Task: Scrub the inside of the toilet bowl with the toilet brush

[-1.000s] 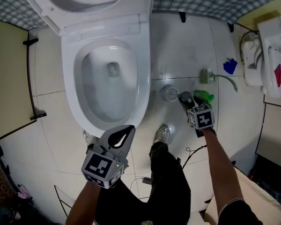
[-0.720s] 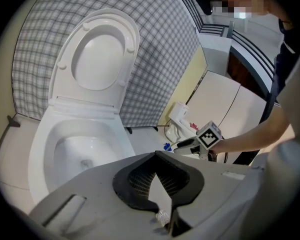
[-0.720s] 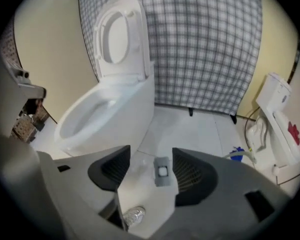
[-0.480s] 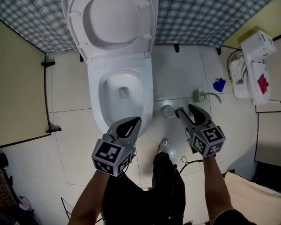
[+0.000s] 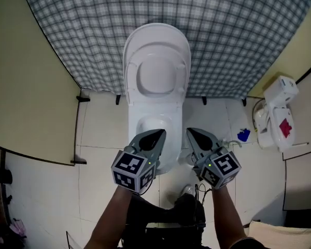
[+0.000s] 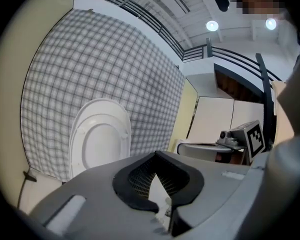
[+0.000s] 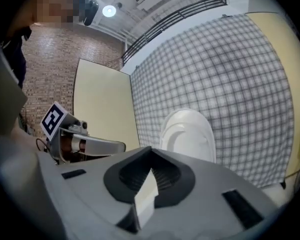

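Note:
The white toilet stands against the checked wall with its lid [image 5: 156, 77] up and the bowl [image 5: 151, 124] open below it. My left gripper [image 5: 158, 134] and right gripper [image 5: 192, 133] are held side by side in the air in front of the bowl, tips pointing at the toilet. Both are shut with nothing between the jaws. In the left gripper view the shut left gripper [image 6: 157, 156] faces the lid [image 6: 100, 139]. The shut right gripper [image 7: 151, 151] faces the same lid [image 7: 187, 134]. No toilet brush shows in any view.
A white unit with a red mark [image 5: 277, 113] stands on the floor at the right, with a small blue thing [image 5: 243, 135] beside it. A yellow partition [image 5: 36, 87] closes the left side. The checked wall [image 5: 223, 35] runs behind the toilet. The person's legs [image 5: 166, 217] are below the grippers.
The right gripper has come up from the floor right of the toilet, and its jaws have shut empty. Both grippers now sit close together before the bowl, and the view has pulled back.

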A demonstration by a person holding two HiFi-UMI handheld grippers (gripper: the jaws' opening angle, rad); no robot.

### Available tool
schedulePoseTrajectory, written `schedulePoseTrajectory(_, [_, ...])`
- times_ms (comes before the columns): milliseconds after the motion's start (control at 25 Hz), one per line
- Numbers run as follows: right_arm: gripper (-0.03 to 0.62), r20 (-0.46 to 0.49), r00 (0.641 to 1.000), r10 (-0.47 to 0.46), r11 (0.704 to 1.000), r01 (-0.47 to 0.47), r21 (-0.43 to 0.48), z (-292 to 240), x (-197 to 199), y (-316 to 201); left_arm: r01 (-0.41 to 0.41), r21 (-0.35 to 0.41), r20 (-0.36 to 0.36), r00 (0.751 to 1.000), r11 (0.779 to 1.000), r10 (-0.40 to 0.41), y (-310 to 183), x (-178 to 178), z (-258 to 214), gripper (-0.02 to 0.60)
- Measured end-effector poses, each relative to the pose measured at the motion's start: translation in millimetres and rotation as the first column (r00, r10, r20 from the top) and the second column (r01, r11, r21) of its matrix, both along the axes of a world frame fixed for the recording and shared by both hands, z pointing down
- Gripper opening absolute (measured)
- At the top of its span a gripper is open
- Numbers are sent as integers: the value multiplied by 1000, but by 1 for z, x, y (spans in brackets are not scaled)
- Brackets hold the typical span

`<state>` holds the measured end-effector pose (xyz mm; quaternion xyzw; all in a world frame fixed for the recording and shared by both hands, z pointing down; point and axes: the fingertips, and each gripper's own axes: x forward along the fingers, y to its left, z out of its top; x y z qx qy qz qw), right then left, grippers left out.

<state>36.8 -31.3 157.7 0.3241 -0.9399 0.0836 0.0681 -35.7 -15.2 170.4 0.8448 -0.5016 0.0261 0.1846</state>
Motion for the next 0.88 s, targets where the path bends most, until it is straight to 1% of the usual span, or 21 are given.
schedulePoseTrajectory(80, [15, -13, 999, -36, 999, 36, 16, -20, -15, 12, 9, 22, -15, 1000, 1000, -9, 6, -4, -25, 9])
schedulePoseTrajectory(160, [15, -4, 999, -54, 998, 54, 32, -38, -24, 18, 19, 52, -29, 999, 998, -17, 12, -9, -46, 9])
schedulePoseTrajectory(400, [14, 130, 987, -94, 992, 82, 93, -102, -28, 35, 24, 135, 30, 999, 991, -28, 25, -6, -90, 9])
schedulePoseTrajectory(520, [14, 158, 983, -95, 991, 78, 111, -124, -38, 32, 21, 179, 37, 999, 984, -28, 21, -15, -115, 9])
schedulePoseTrajectory(720, [14, 127, 990, -59, 993, 45, 105, -132, -49, 17, 16, 191, 49, 998, 981, -26, 16, -27, -133, 9])
schedulePoseTrajectory(880, [15, 136, 988, -69, 995, 57, 86, -129, -55, 13, 3, 182, 59, 998, 983, -14, 13, -29, -129, 9])
